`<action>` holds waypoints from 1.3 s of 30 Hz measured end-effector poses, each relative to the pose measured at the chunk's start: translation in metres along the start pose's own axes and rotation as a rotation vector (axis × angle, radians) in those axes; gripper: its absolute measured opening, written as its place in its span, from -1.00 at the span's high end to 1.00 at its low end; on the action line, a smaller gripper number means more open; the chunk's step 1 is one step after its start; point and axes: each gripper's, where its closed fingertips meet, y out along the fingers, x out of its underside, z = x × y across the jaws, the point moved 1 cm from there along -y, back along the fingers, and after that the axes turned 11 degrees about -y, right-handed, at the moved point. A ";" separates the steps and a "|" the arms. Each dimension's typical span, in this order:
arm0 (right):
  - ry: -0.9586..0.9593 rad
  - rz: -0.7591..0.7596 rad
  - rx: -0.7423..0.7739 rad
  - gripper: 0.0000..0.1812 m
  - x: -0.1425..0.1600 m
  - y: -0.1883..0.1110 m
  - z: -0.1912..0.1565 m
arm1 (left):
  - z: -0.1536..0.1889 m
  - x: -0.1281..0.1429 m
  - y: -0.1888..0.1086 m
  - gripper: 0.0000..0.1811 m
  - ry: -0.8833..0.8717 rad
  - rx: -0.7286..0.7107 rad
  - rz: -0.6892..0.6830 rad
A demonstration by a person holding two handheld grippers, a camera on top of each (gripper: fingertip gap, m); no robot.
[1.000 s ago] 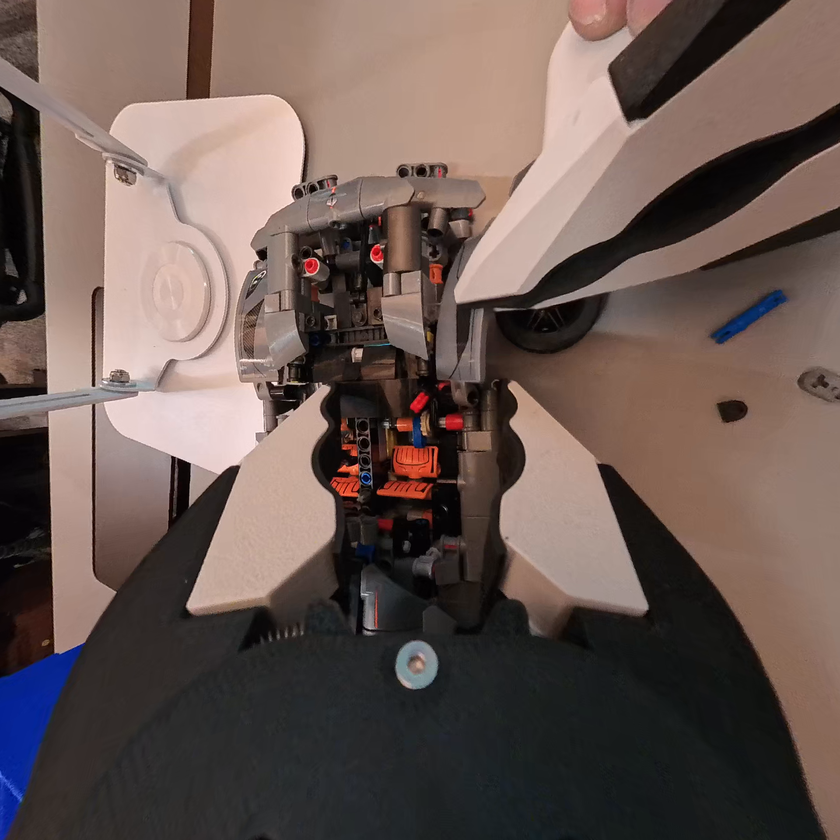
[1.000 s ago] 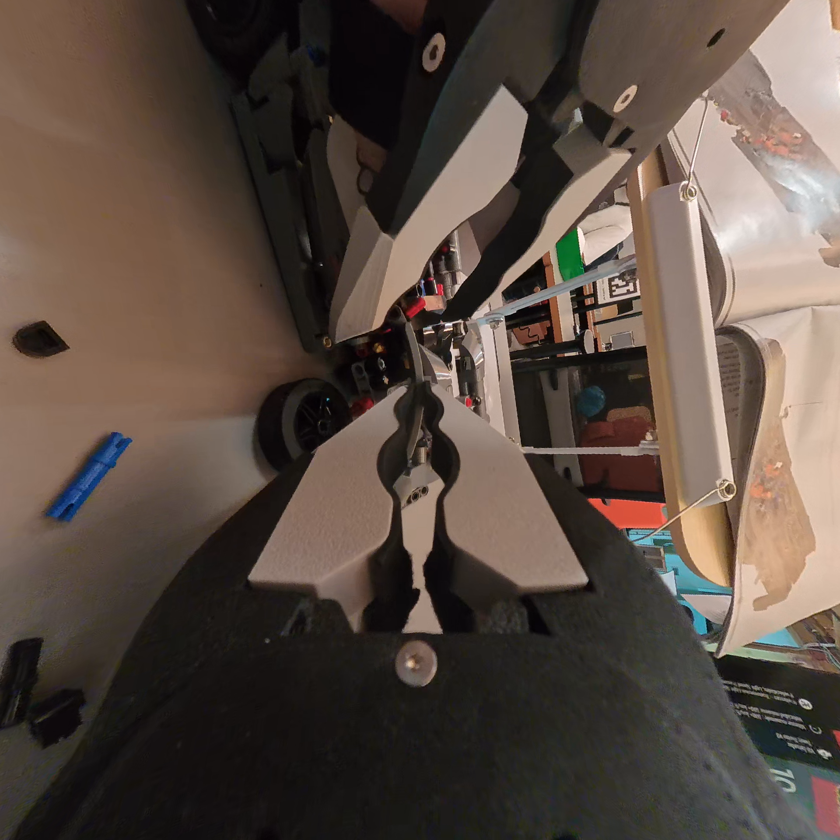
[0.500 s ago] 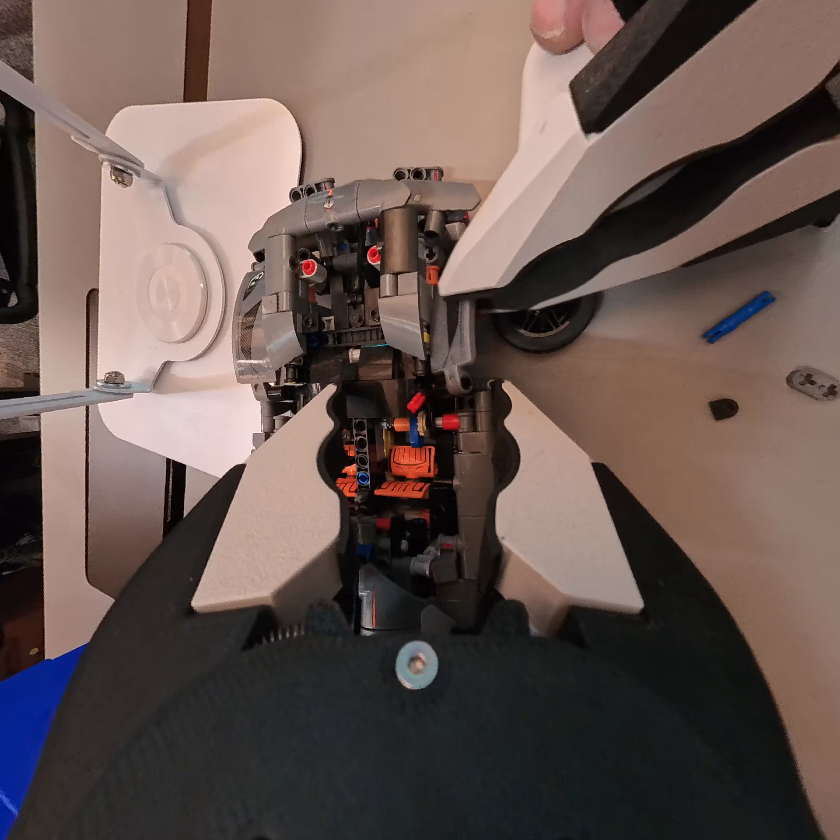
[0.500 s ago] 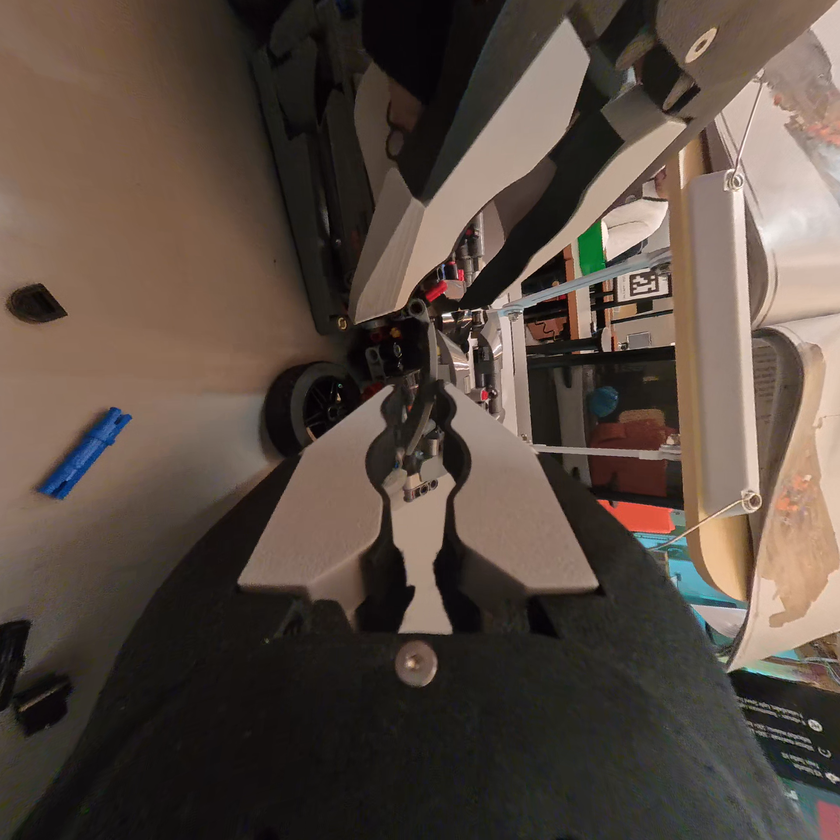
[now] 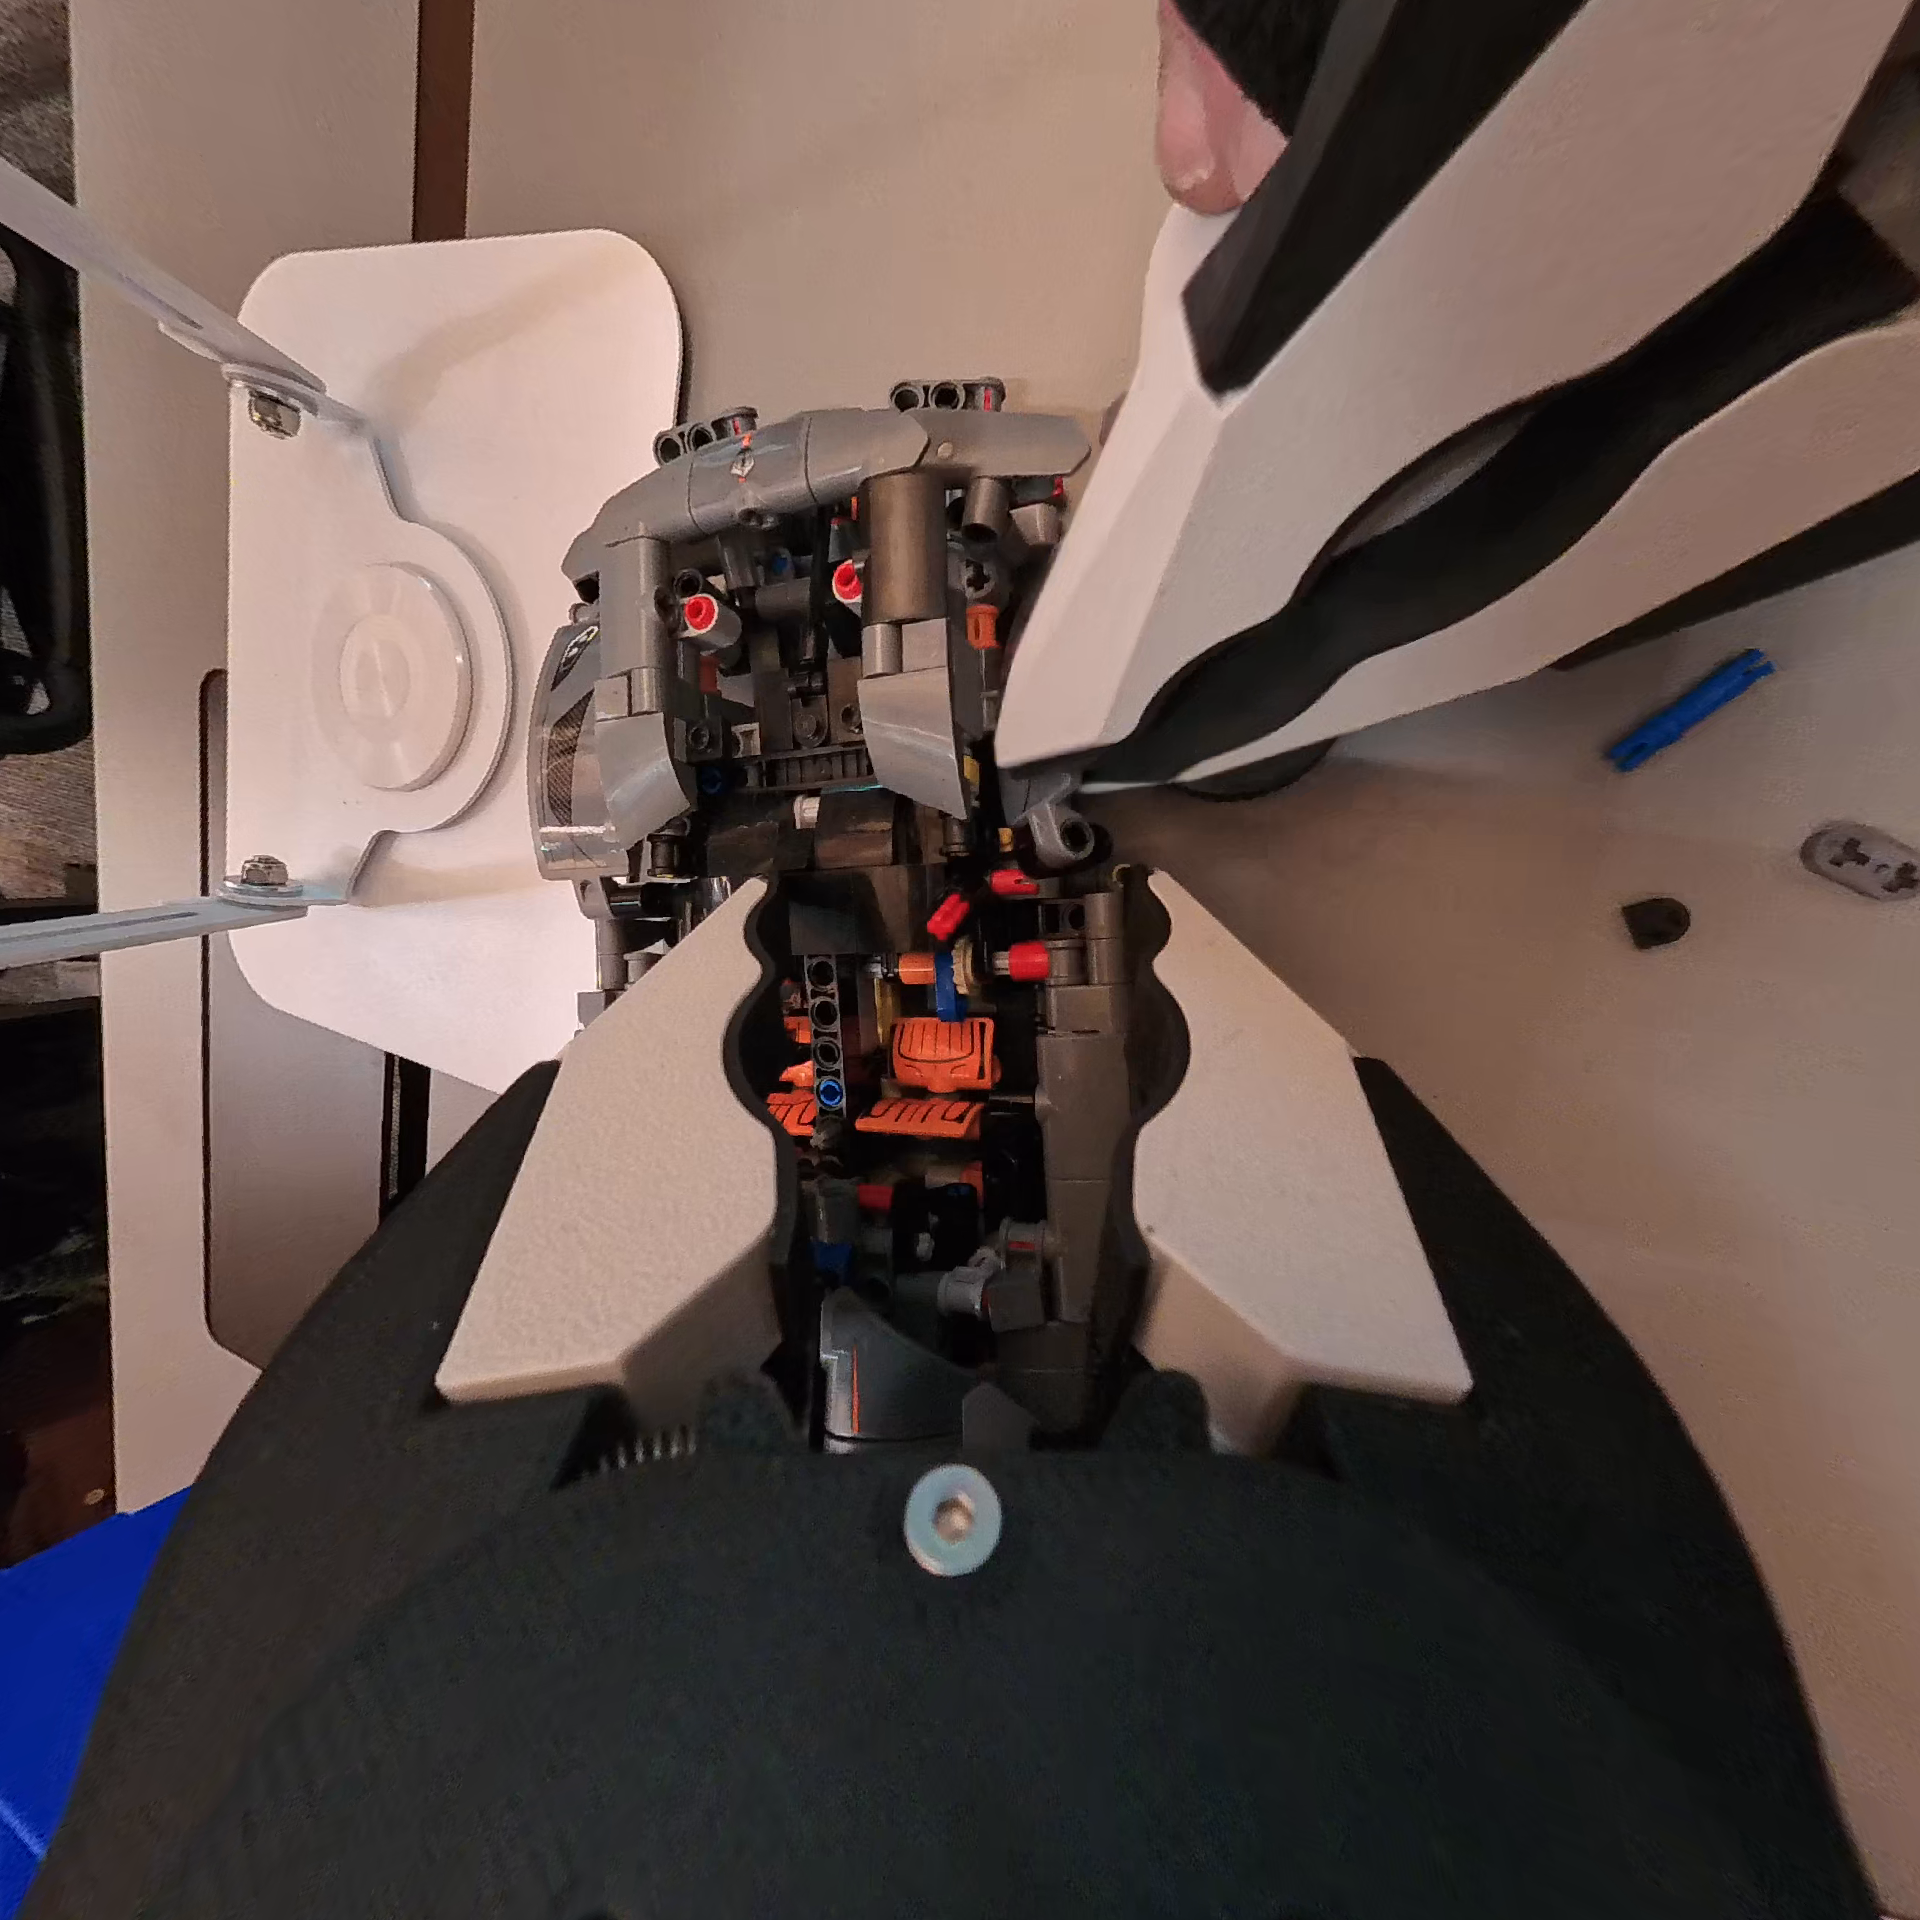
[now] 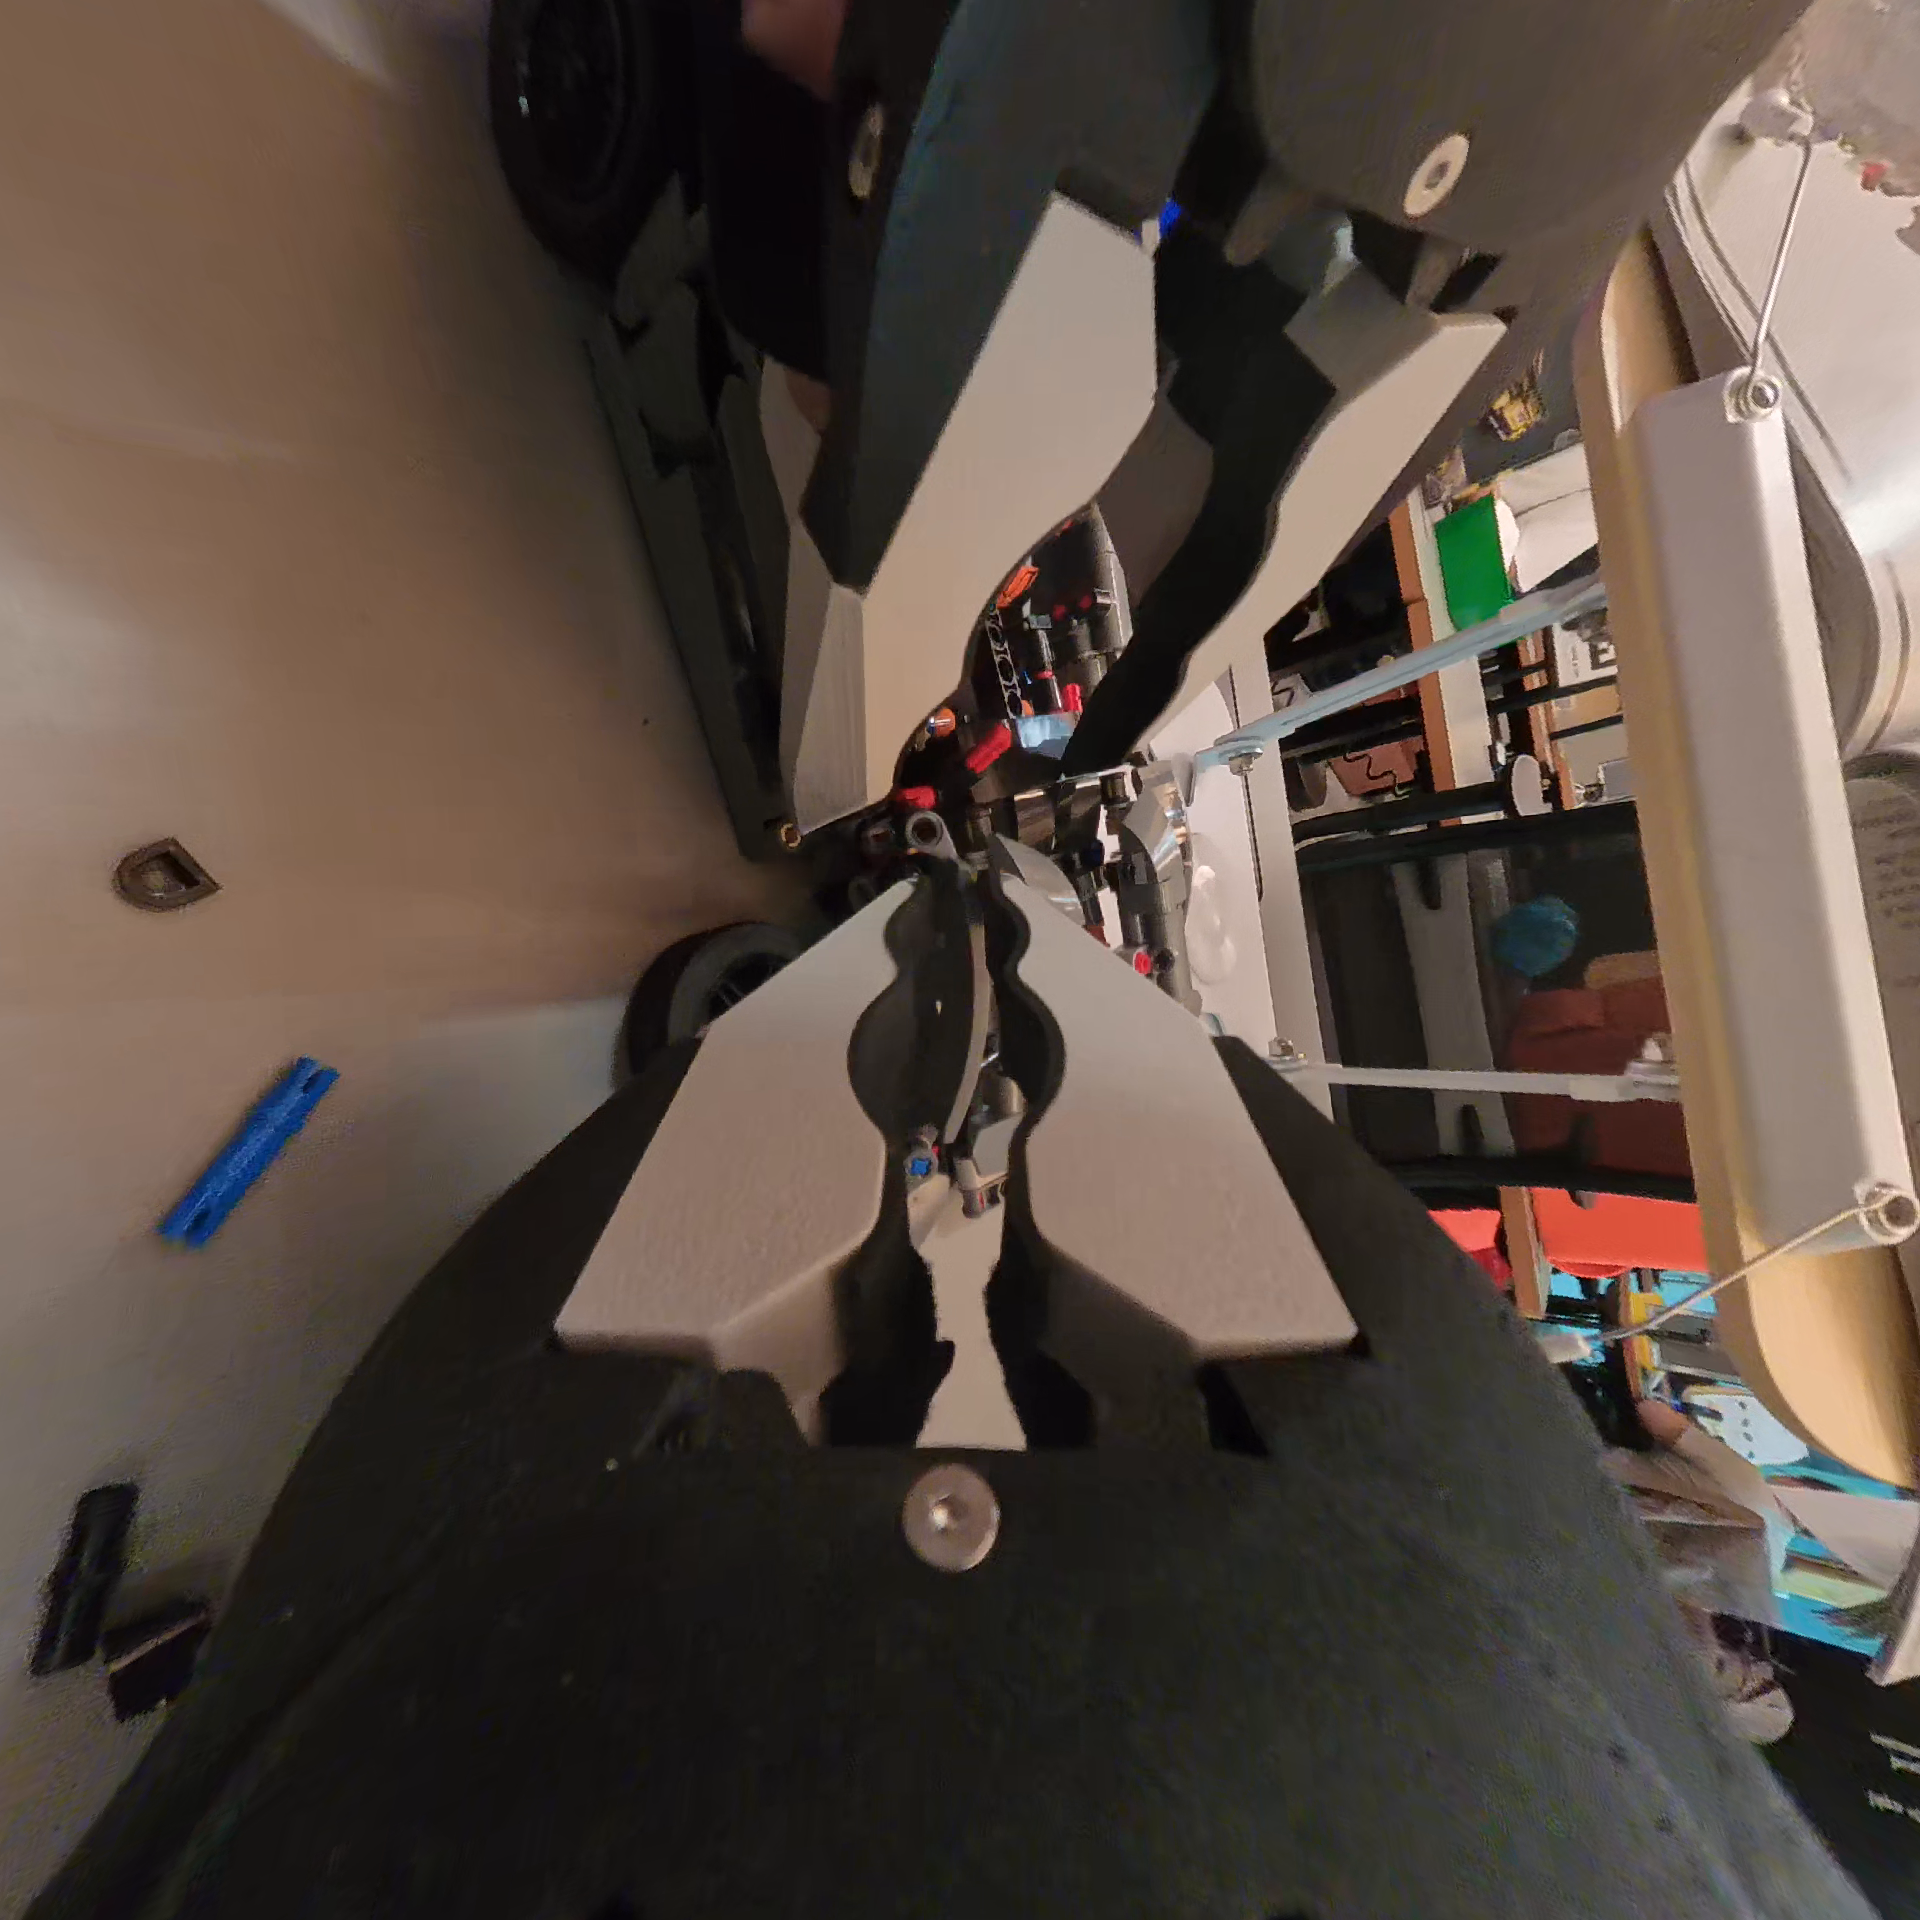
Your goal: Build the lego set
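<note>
The grey lego car (image 5: 790, 623), with orange seats and red pins inside, sits between the fingers of my left gripper (image 5: 951, 894), which is shut on its body. My right gripper (image 5: 1023, 753) comes in from the upper right with its tips against the car's right side. In the right wrist view my right gripper (image 6: 961, 894) is shut on a thin grey curved panel (image 6: 975, 1023) whose far end touches the car (image 6: 1039, 665). The left gripper (image 6: 945, 790) shows above it. A fingertip (image 5: 1195, 135) rests on the right gripper.
A blue pin (image 5: 1688, 709) (image 6: 249, 1148), a grey connector (image 5: 1860, 860) and a small black piece (image 5: 1655, 921) (image 6: 164, 878) lie on the tan table. A black wheel (image 6: 707, 987) is beside the car. Black pieces (image 6: 83, 1579) lie near left. A white bracketed plate (image 5: 416, 520) is behind. Only a small space, under 4 cm, lies between the two pairs of fingers.
My right gripper has moved in and down along the car's right side, bringing the grey panel closer against the car. My left gripper keeps its hold and has hardly moved.
</note>
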 end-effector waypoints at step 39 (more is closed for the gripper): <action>-0.079 0.032 0.075 1.00 -0.015 0.009 0.001 | -0.004 0.014 -0.002 0.14 0.009 0.029 -0.061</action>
